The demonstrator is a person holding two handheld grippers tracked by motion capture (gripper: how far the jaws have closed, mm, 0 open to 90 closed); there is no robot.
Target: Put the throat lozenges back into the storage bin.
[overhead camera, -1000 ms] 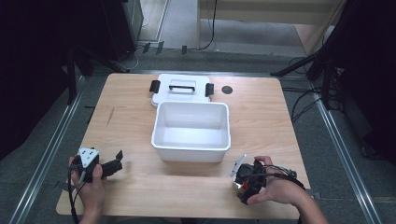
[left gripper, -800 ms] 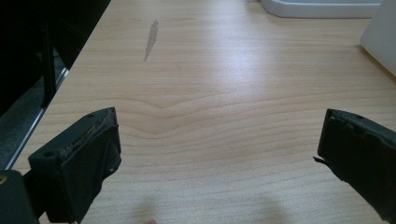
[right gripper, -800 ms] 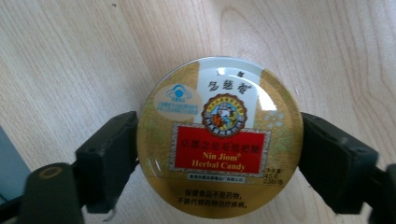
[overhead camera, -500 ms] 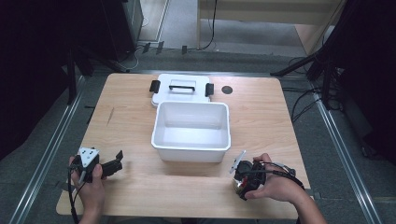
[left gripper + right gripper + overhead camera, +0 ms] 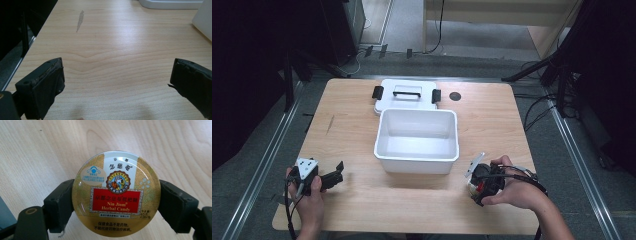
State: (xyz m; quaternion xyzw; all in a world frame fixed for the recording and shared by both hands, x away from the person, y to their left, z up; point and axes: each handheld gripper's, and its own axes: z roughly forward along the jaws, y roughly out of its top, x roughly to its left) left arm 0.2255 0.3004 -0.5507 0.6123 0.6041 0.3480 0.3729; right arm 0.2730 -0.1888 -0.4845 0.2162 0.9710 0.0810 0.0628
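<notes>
- Right gripper (image 5: 116,202) has just closed its jaws on the tin (image 5: 116,193), near the bench's (image 5: 352,130) front right corner; hand hides it from above.
- Left gripper (image 5: 116,82) gapes wide, empty, front left.
- Bin (image 5: 417,142) mid-bench; dark surroundings.

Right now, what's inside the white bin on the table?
The white bin looks empty: its bare white floor shows in the high view. The foot of its near wall is hidden by the rim. Its lid lies behind it.

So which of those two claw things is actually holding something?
The right gripper: its jaws clamp a round gold candy tin. The left gripper stands open over bare table.
</notes>
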